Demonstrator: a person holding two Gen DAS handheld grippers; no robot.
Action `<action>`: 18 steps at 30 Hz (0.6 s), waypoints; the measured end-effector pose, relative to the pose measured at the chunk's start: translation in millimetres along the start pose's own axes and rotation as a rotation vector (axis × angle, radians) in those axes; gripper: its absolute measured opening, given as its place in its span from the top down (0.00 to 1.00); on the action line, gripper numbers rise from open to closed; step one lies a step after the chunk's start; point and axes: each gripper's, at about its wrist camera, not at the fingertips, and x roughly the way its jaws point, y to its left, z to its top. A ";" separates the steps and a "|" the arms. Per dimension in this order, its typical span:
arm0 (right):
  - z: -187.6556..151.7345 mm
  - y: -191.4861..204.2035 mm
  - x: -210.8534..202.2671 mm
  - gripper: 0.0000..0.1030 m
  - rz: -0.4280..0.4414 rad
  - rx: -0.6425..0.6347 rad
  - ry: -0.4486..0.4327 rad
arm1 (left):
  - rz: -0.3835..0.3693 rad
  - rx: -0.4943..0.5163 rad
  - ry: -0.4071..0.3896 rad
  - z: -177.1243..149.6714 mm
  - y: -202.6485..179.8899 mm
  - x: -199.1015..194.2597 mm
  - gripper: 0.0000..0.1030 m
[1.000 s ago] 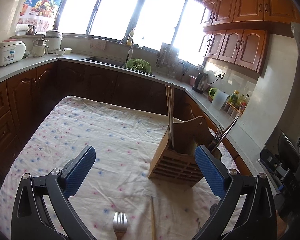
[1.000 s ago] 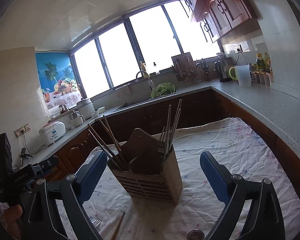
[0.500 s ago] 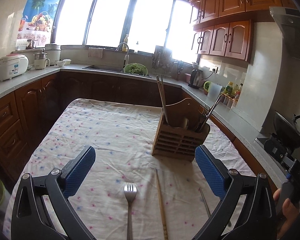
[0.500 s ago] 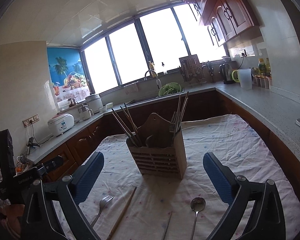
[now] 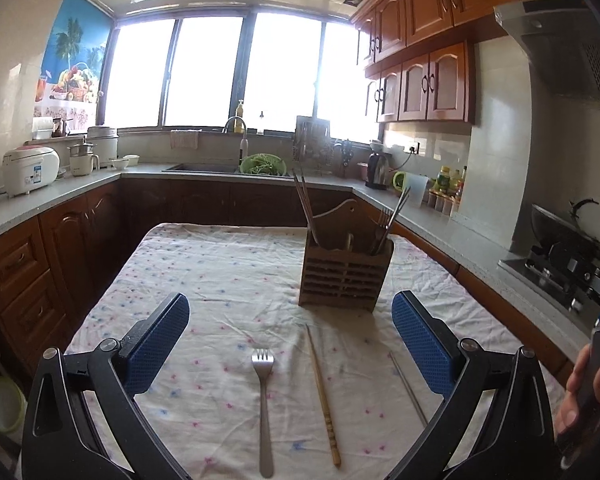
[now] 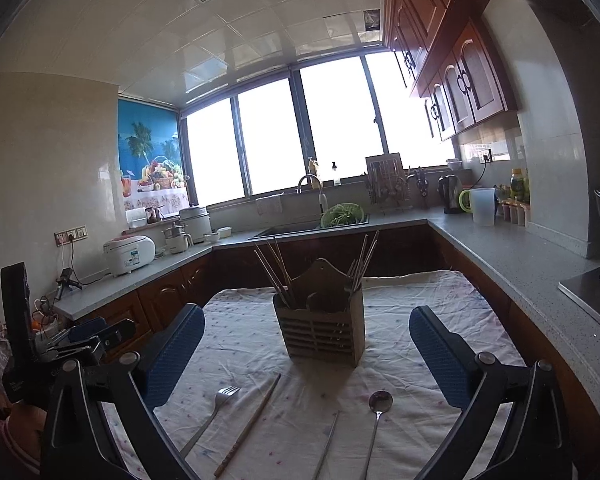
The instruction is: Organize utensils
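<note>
A slatted wooden utensil holder (image 5: 345, 271) (image 6: 321, 334) stands on the cloth-covered table (image 5: 220, 272), with chopsticks and forks sticking up from it. Nearer to me lie a metal fork (image 5: 263, 396) (image 6: 212, 412), a wooden chopstick (image 5: 323, 390) (image 6: 250, 422), a metal chopstick (image 5: 407, 387) (image 6: 327, 442) and, in the right wrist view, a spoon (image 6: 377, 420). My left gripper (image 5: 290, 334) is open and empty, above the fork and wooden chopstick. My right gripper (image 6: 307, 356) is also open and empty, short of the holder, above the metal chopstick.
Grey counters on wooden cabinets (image 5: 16, 256) wrap around the table on the left, back and right. A rice cooker (image 5: 30, 170), sink (image 5: 204, 167), green colander (image 5: 263, 163), kettle (image 5: 378, 170) and stove (image 5: 564, 268) sit on them. A hand (image 5: 584, 392) shows at the right edge.
Both grippers have drawn back from the holder, which now looks smaller and farther. The fork, chopsticks and spoon on the cloth have come fully into view. Both grippers stay open.
</note>
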 end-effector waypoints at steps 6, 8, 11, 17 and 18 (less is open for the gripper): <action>-71.4 -6.3 -0.9 0.00 -0.091 0.017 0.034 | 0.073 0.048 0.040 -53.9 -15.9 5.9 0.00; -86.3 -6.3 0.6 0.00 -0.098 0.009 0.056 | 0.086 0.064 0.048 -61.6 -19.6 7.7 0.00; -98.3 -4.1 -1.4 0.00 -0.117 -0.014 0.069 | 0.110 0.061 0.040 -66.9 -19.7 6.4 0.00; -107.1 -1.1 -7.5 0.00 -0.119 -0.024 0.071 | 0.132 0.065 0.038 -74.1 -20.7 2.2 0.00; -108.5 -0.6 -7.1 0.00 -0.121 -0.026 0.075 | 0.136 0.066 0.042 -75.1 -21.2 1.8 0.00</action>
